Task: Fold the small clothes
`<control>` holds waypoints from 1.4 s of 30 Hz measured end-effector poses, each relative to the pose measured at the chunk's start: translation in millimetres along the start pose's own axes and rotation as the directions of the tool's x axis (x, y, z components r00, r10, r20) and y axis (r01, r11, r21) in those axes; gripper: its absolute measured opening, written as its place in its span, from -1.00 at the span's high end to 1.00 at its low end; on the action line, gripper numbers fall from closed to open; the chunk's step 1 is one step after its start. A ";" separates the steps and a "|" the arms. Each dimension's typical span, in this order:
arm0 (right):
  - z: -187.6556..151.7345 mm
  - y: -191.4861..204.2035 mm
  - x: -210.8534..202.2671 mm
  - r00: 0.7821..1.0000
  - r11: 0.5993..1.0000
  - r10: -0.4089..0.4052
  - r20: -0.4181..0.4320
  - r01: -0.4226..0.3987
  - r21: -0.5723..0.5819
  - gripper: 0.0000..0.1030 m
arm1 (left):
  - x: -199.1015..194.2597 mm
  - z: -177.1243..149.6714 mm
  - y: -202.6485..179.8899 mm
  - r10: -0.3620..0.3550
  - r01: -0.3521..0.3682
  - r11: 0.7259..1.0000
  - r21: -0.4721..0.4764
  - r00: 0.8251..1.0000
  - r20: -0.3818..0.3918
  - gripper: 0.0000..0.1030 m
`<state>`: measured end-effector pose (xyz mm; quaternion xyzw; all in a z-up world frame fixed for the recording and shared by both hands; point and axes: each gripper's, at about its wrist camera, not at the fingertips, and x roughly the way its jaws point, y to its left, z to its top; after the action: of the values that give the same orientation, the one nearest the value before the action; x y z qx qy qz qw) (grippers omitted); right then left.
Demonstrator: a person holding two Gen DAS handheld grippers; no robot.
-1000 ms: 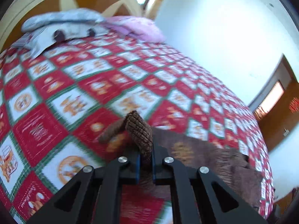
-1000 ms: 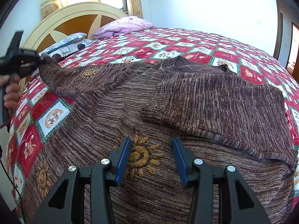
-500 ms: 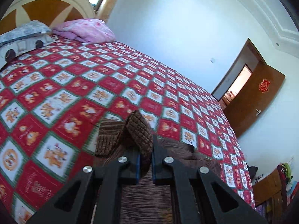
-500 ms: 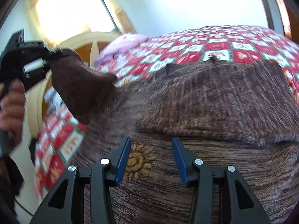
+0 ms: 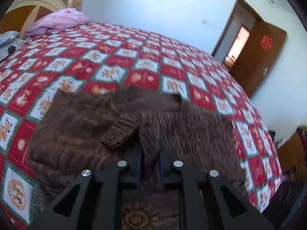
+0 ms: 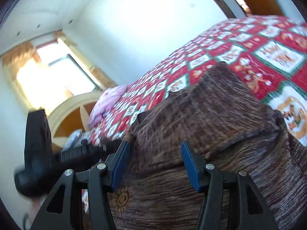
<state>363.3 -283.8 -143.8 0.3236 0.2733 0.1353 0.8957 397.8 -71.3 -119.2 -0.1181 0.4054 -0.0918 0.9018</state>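
Note:
A brown knit sweater (image 5: 80, 118) lies spread on the red patterned bedspread (image 5: 134, 57). Its ribbed sleeve cuff (image 5: 119, 136) rests folded across the body, just ahead of my left gripper (image 5: 150, 151). That gripper's jaws are opening, with brown knit still in the narrow gap between them and the cuff lying free. My right gripper (image 6: 155, 147) hovers over the sweater (image 6: 211, 115) beside an embroidered sun (image 6: 120, 197). Its jaws are opening wide and clamp nothing. The left tool's black handle (image 6: 38, 153) shows blurred at the left of the right wrist view.
A pink pillow (image 5: 57, 21) and a cream-and-wood headboard (image 5: 19, 11) mark the bed's head. A brown door (image 5: 259, 57) stands open in the far wall. A bright window (image 6: 57, 76) is beyond the headboard. Bare bedspread surrounds the sweater.
The left gripper carried the sleeve across onto the sweater's body; the cuff no longer sticks up from its jaws and lies flat ahead. The right gripper rolled and its jaws widened.

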 end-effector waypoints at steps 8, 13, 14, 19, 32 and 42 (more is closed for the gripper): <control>-1.5 3.9 5.5 0.999 0.999 0.025 -0.044 -0.026 -0.023 -0.14 | -64.2 -25.7 24.3 0.114 -0.158 0.969 0.190 0.968 0.223 -0.62; -8.0 18.9 10.6 0.997 0.994 0.021 -0.080 -0.030 -0.107 -0.14 | -61.7 -31.7 93.1 0.386 -0.422 0.888 0.184 0.900 0.200 -0.64; -8.9 25.0 13.3 0.996 0.990 -0.008 -0.088 -0.004 -0.140 -0.14 | -54.8 -34.1 107.6 0.419 -0.443 0.879 0.178 0.894 0.157 -0.64; -21.0 81.6 42.6 0.962 0.891 -0.208 -0.177 0.111 -0.441 -0.14 | -28.1 -44.4 125.7 0.453 -0.459 0.862 0.215 0.888 0.078 -0.78; 50.8 74.1 104.0 0.798 0.716 -0.600 -0.063 0.499 -0.488 -0.11 | -29.1 -56.2 142.9 0.403 -0.415 0.903 0.112 0.908 0.119 -1.00; -14.9 101.2 66.6 0.891 0.875 -0.297 -0.343 0.110 -0.472 0.21 | -30.2 -56.6 151.1 0.351 -0.361 0.930 0.067 0.927 0.130 -1.00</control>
<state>402.3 -172.0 -114.1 0.0463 0.4482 0.1604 0.8782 346.0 73.0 -177.7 -0.0070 0.3625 0.0624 0.9299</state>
